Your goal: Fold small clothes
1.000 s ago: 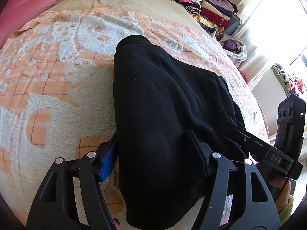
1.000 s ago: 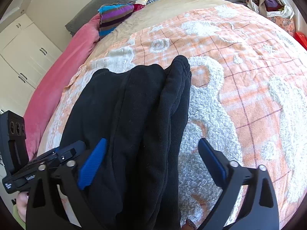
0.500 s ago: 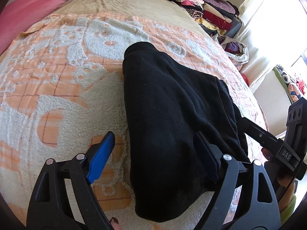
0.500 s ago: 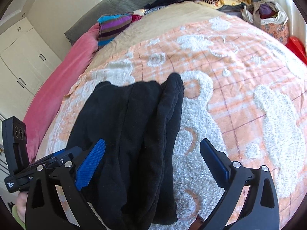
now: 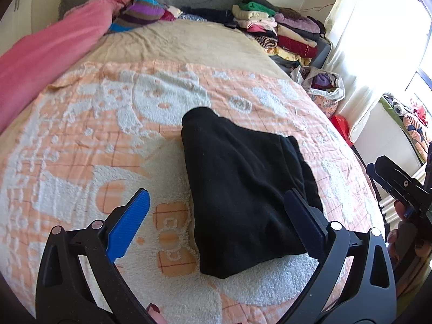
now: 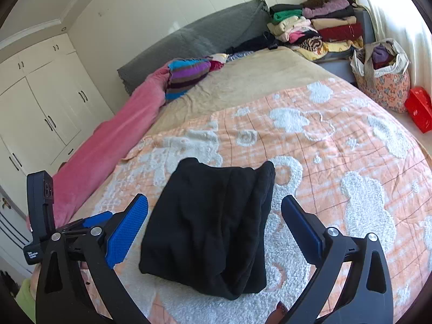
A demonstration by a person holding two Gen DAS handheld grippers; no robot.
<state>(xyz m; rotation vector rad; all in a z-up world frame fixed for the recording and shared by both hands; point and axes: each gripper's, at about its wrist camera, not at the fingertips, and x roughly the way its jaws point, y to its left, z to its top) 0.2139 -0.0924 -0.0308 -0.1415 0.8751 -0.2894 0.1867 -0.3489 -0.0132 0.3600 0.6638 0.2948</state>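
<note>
- The black garment [image 5: 243, 197] lies folded in a compact bundle on the orange-and-white blanket [image 5: 81, 140] that covers the near part of the bed.
- The left claw [image 5: 216, 221] stands wide apart above it, its jaws having just been opening; nothing is pressed between the blue pads [image 5: 129, 224].
- The right claw [image 6: 214, 226] is likewise spread wide over the garment, gripping nothing.
- Only the left wrist view shows the bright window [image 5: 421, 81] and the right hand [image 5: 405, 232] at its right edge.
- Only the right wrist view shows the white wardrobe doors [image 6: 40, 118] and the left gripper's camera block [image 6: 40, 205].
- Both views show the pink blanket [image 5: 48, 54], the stacked clothes [image 5: 275, 32] and the floral bag [image 6: 383, 78].
</note>
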